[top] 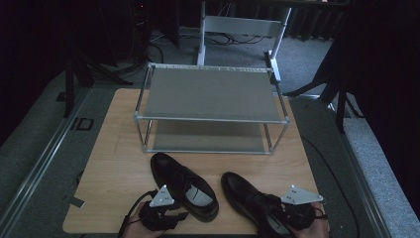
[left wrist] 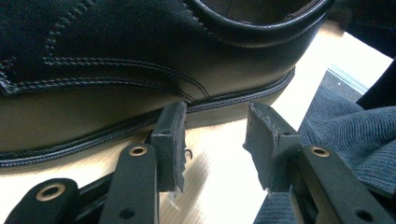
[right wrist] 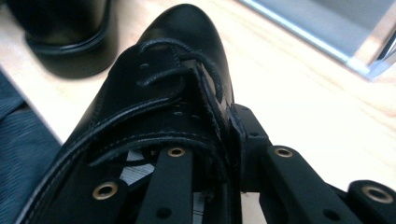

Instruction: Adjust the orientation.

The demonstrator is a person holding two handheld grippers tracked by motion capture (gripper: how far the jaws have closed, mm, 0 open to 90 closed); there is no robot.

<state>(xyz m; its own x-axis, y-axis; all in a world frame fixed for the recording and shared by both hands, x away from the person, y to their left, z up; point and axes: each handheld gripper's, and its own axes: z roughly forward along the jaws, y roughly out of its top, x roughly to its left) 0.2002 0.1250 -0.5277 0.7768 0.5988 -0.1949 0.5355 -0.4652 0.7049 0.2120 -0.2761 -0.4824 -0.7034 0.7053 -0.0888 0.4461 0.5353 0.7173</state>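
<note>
Two black leather lace-up shoes were seen lying on a light wooden table (top: pixel 114 163), in front of a two-tier metal shoe rack (top: pixel 210 94) that stood at the table's far half. The left shoe (top: pixel 184 186) lay nearer the middle, its toe pointed away and to the left; the right shoe (top: pixel 247 198) lay just beside it toward the near right edge, its toe likewise turned away and leftward. The two shoes were kept apart by a narrow strip of table.

The left gripper (top: pixel 173 214) was held low at the near edge, just beside the heel end of the left shoe. In the left gripper view its jaws were seen parted, with bare tabletop between the pads (left wrist: pixel 170 140); the shoe's side wall and stitched sole edge (left wrist: pixel 140 70) lay just beyond the tips, and nothing was clamped. Whether a tip touched the sole could not be told.

The right gripper (top: pixel 285 214) was set at the heel opening of the right shoe. In the right gripper view its jaws were seen closed on the shoe's upper (right wrist: pixel 154 93) beside the laces, one jaw inside the opening and the other against the outer side, so that the leather was pinched between them. The heel of the left shoe (right wrist: pixel 60 32) was visible at that view's upper left, and a corner of the rack at its upper right.
</note>
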